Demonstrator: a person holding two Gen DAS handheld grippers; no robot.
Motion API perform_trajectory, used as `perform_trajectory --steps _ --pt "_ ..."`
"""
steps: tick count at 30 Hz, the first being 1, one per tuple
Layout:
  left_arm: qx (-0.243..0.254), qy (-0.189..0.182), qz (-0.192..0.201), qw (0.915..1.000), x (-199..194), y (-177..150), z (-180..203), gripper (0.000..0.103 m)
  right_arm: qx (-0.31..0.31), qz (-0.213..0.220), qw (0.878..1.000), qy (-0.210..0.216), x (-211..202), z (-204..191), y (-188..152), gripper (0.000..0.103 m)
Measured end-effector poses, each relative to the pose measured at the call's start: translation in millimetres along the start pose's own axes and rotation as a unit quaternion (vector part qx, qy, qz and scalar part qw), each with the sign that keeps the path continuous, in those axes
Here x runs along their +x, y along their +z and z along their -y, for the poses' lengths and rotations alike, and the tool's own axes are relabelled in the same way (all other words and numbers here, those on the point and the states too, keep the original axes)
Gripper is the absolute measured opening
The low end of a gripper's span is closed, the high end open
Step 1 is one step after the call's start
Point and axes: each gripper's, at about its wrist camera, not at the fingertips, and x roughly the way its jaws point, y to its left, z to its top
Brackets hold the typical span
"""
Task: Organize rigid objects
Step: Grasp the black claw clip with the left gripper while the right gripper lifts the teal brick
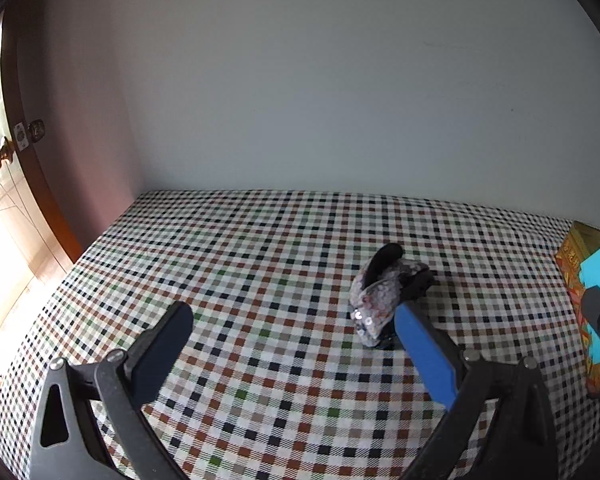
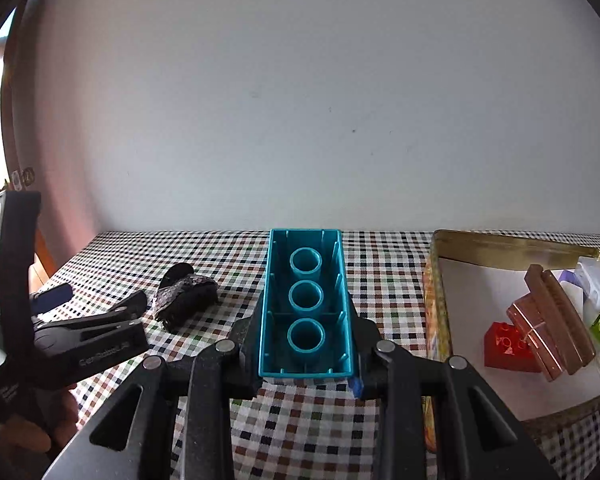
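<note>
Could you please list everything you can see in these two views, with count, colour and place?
Building brick: one, teal, hollow underside showing, clamped in the right gripper.
Hair clip: one, black with speckled grey fabric, on the tablecloth, mid-table.
Tin box: one, gold, open, at the table's right.
Small brick: one, red, inside the tin.
Brown bars: a bundle, inside the tin.
Tablecloth: one, checked, covering the table.
Door: one, brown, far left.
Left gripper: black, open, short of the clip.
Right gripper: black, shut on the brick.

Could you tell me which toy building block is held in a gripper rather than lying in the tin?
The teal block, clamped underside-up in the right gripper; the red block lies in the tin.
</note>
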Motion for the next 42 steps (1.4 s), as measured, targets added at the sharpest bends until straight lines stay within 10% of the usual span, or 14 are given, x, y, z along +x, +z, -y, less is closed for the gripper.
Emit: perform_trajectory --steps 13,20,23,42 --pt "0.054 -0.007 -0.081 0.9952 39 21 83 0.101 0.02 -0.023 1.0 0.003 6 15 -4 0.034" --pt "0.016 -0.058 -0.121 0.9908 52 20 91 0.082 0.019 -0.027 0.999 0.002 9 15 -3 0.028" --pt "0.014 -0.063 -0.113 0.9915 47 18 95 0.063 0.017 -0.034 0.999 0.007 11 12 -4 0.027" --pt "-0.01 -0.044 -0.084 0.9954 -51 -27 104 0.062 0.067 -0.069 0.994 0.046 37 37 -1 0.035"
